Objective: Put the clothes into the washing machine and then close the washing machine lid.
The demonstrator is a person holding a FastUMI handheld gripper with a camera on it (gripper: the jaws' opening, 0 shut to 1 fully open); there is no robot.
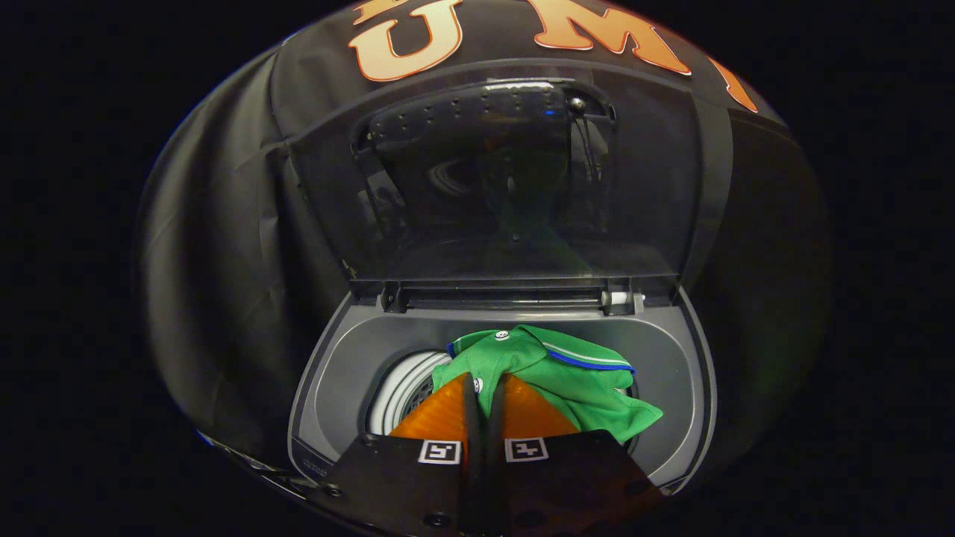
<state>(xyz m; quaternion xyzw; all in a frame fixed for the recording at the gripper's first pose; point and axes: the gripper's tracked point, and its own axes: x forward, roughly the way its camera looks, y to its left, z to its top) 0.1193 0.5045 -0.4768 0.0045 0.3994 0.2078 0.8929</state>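
One garment filled the gripper view: a green shirt (pixel 556 380) with a blue-and-white trimmed collar, heaped in the mouth of the washing machine (pixel 671 373). It lay over the right part of the drum opening, and a hem spilled onto the machine's grey top deck. Left of the shirt, the drum's pale ribbed rim (pixel 403 391) showed bare. Behind the shirt, the machine's dark see-through lid (pixel 507 186) stood raised, hinged along the back edge of the deck. The gripper (pixel 485 388) hung above the opening, its fingers drawn tight together with a pinch of green cloth caught between the tips, grasping the shirt.
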